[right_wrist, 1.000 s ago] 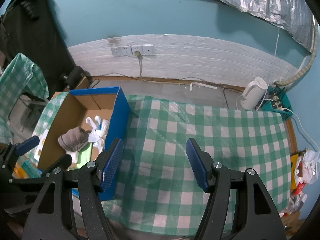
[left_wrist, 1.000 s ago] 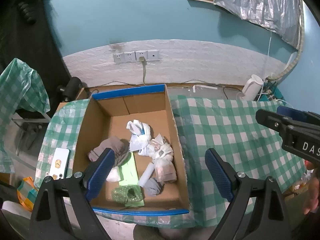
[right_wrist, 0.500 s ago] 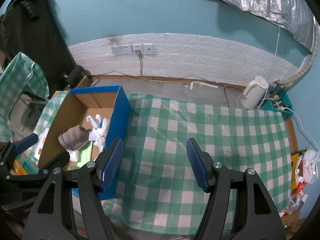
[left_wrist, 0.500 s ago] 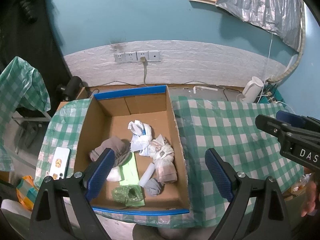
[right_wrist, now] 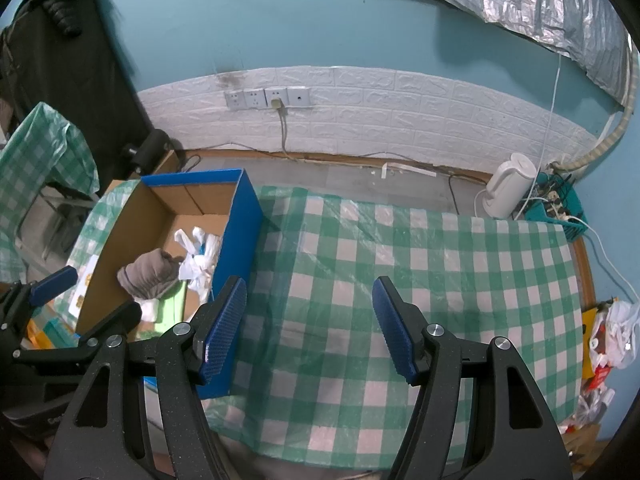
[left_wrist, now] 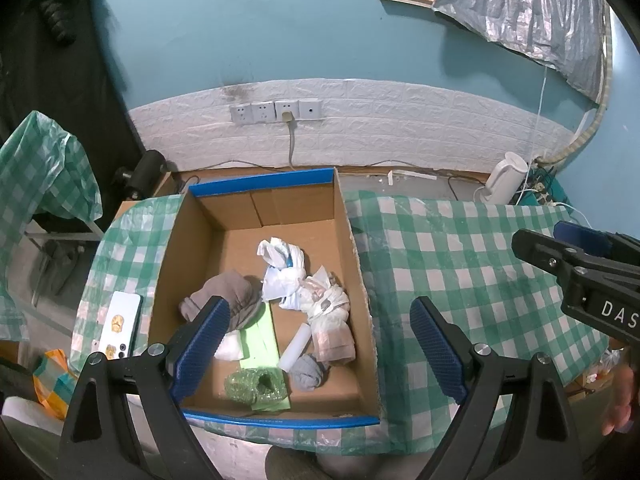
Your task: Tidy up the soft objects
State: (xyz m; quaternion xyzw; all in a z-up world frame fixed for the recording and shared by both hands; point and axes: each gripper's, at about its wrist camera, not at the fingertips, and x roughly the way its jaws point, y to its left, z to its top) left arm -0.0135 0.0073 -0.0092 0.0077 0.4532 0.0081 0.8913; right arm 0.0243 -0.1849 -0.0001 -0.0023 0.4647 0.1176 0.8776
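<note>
I hold my left gripper [left_wrist: 318, 342] over the cardboard box [left_wrist: 348, 240] and my right gripper [right_wrist: 310, 320] over the checked tablecloth [right_wrist: 460, 280], both jaws wide and holding nothing.

A green-and-white checked tablecloth [right_wrist: 420, 280] is spread over the table. A white phone [left_wrist: 119, 326] is laid on it at the left edge. A row of wall sockets [left_wrist: 276, 111] is mounted on the white brick-pattern panel [right_wrist: 400, 104], and a grey cable [left_wrist: 293, 144] is plugged into one of them. A white kettle [right_wrist: 508, 190] is set on the floor by the wall, just beside a teal crate of power strips [right_wrist: 556, 204]. A silver tarp [right_wrist: 532, 8] is hung on the blue wall at upper right.
</note>
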